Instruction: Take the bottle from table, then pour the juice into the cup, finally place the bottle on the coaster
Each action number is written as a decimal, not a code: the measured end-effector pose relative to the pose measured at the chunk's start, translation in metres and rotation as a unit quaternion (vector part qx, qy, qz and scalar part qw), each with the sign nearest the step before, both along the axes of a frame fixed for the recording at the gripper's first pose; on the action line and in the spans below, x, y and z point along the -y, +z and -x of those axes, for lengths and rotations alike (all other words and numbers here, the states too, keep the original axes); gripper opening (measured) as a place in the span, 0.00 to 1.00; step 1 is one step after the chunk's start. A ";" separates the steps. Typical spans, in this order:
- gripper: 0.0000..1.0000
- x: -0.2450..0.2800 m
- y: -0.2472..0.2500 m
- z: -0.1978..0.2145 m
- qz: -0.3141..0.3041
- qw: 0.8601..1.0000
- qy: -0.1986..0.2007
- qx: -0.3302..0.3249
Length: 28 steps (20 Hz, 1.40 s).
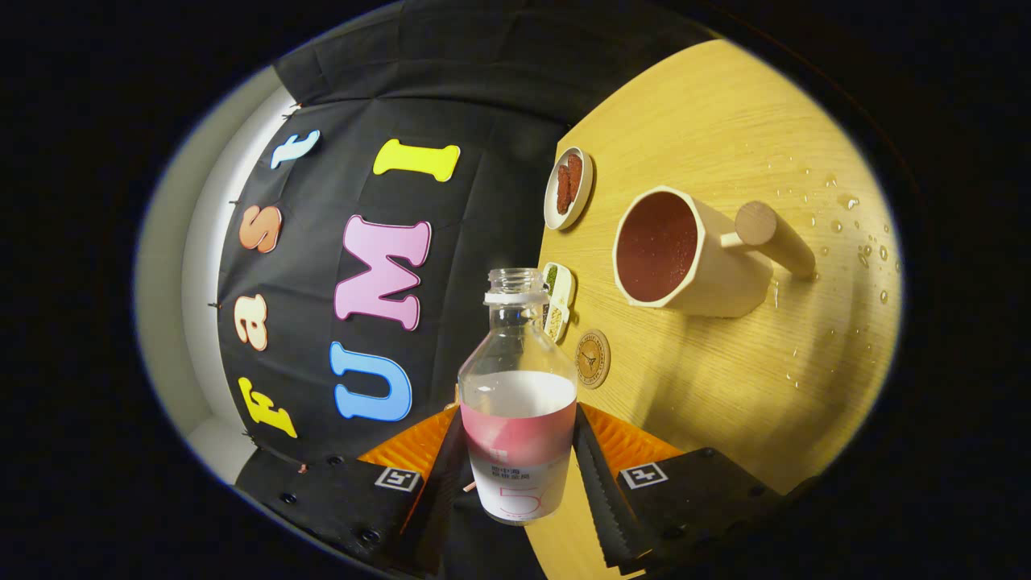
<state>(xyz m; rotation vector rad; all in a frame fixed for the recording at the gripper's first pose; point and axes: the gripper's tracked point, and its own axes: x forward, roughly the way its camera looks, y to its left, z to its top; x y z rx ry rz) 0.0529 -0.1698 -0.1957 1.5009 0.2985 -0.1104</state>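
My gripper (pixel 518 463) is shut on a clear, uncapped bottle (pixel 517 387) with a pink and white label, both fingers pressing its lower body. The whole view is rolled over, so the table (pixel 725 379) stands steeply on its side and the bottle is tipped with it. Pale liquid stands partway up the bottle. Beyond the bottle's mouth stands a cream cup (pixel 685 254) with a round wooden handle, its inside dark red. A small round coaster (pixel 593 358) lies on the table between the bottle and the cup, close to the bottle's shoulder.
A small round dish (pixel 569 188) with red-brown pieces sits near the table's far edge. A little tray (pixel 558 300) with green and pale bits lies just behind the bottle's neck. Water drops (pixel 862 242) speckle the wood past the cup's handle.
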 end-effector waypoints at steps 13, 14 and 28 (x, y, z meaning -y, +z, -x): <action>0.75 0.008 0.007 -0.006 -0.105 0.993 -0.050 -0.004; 0.75 0.009 0.007 -0.006 -0.113 0.992 -0.053 -0.006; 0.75 0.018 -0.007 -0.015 -0.192 0.978 -0.072 -0.034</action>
